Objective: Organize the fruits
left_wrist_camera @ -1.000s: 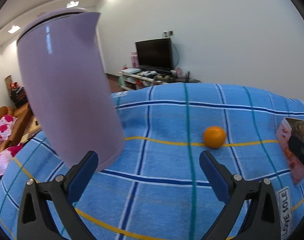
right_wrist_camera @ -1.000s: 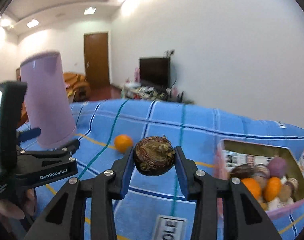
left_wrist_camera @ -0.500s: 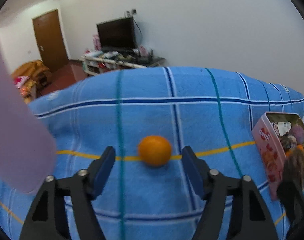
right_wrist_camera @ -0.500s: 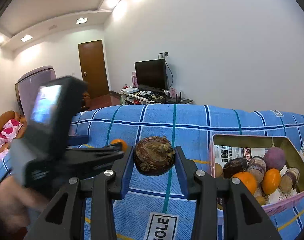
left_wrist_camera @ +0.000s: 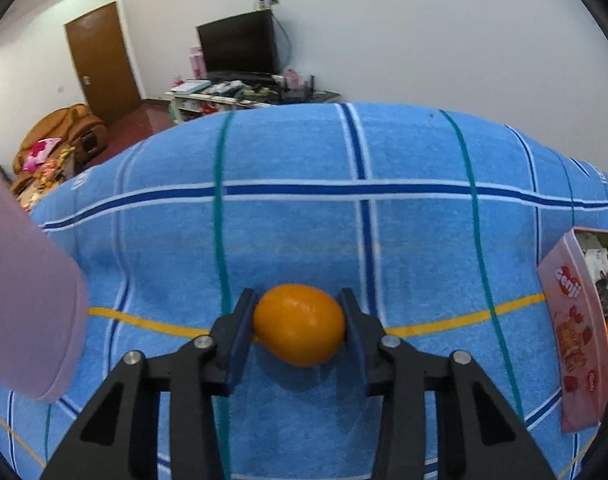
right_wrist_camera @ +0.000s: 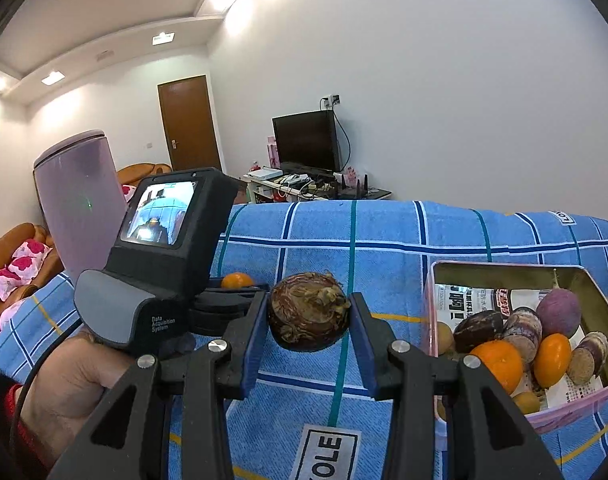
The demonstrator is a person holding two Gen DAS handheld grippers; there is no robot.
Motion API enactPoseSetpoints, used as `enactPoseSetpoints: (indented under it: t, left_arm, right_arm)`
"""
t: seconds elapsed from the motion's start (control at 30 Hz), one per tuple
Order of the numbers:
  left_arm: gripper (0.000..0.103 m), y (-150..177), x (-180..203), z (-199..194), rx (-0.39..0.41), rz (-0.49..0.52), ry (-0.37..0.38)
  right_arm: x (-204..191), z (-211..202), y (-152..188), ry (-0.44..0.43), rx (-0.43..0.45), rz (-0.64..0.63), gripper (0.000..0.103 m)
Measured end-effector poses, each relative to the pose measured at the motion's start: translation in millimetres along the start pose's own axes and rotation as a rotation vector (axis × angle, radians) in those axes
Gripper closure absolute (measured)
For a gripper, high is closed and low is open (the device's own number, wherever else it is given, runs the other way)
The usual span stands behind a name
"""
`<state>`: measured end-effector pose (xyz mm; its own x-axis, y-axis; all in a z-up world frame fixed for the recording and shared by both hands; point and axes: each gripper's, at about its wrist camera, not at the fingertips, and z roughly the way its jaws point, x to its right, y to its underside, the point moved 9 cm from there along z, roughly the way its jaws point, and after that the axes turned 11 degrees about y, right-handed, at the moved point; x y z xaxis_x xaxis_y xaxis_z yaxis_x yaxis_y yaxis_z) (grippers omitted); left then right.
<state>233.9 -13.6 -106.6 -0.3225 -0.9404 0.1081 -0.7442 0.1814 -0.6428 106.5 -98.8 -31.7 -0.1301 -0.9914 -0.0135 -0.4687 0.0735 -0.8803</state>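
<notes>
My left gripper (left_wrist_camera: 299, 322) is shut on an orange fruit (left_wrist_camera: 300, 323) that rests on the blue checked cloth (left_wrist_camera: 343, 224). The same orange (right_wrist_camera: 236, 280) peeks out behind the left gripper body (right_wrist_camera: 160, 256) in the right wrist view. My right gripper (right_wrist_camera: 308, 312) is shut on a dark brown round fruit (right_wrist_camera: 308, 310), held above the cloth left of a pink tin box (right_wrist_camera: 503, 268). The box holds several fruits, among them oranges and purple and brown ones. The box's side (left_wrist_camera: 571, 328) shows at the right edge of the left wrist view.
A tall lilac kettle (right_wrist_camera: 78, 196) stands on the cloth at the left; its base (left_wrist_camera: 28, 312) fills the left of the left wrist view. A hand (right_wrist_camera: 72, 380) holds the left gripper. A TV and a door stand far behind.
My left gripper swung right from the kettle to the orange and shut on it. My right gripper kept hold of the brown fruit and moved little, with the box nearer on its right.
</notes>
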Motion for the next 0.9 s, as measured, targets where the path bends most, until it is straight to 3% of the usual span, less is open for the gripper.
enactPoseSetpoints:
  t: [0.47,0.7,0.9]
  left_arm:
    - [0.06,38,-26,-95,0.255,-0.061,-0.174]
    - [0.06,57,-27,-116,0.295,-0.069,-0.189]
    - [0.06,51,-24,-117,0.311,-0.069,-0.194]
  right_arm:
    - [-9,-14,-4,0.017,0.095,-0.048,0.061]
    - [-18,-26,-4,0.043,0.145,-0.101,0.061]
    - [-18,-34,0,0.046,0.144,-0.096,0.061]
